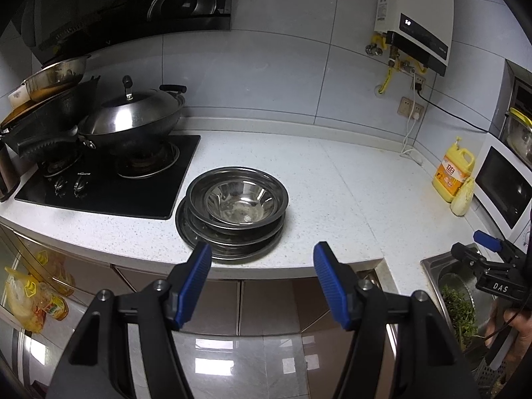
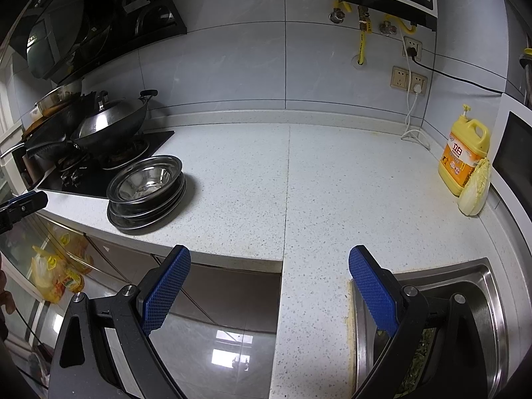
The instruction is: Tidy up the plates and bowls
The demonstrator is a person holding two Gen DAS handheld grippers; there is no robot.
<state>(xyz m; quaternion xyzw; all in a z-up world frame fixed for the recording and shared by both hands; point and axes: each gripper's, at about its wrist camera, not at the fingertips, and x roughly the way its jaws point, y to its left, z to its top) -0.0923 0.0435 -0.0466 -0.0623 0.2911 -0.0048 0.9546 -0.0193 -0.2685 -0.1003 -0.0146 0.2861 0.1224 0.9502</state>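
Note:
A stack of steel plates stands on the white counter beside the hob, with a steel bowl nested on top. The same stack and bowl show at the left in the right wrist view. My left gripper hovers just in front of the stack at the counter's front edge, open, nothing between its blue pads. My right gripper is open and empty too, held over the counter edge beside the sink. It appears at the far right of the left wrist view as right gripper.
A hob with a lidded wok and stacked pans is left of the stack. A yellow detergent jug, a cabbage piece and a microwave stand at the right. The sink holds greens. Wall cables hang by the sockets.

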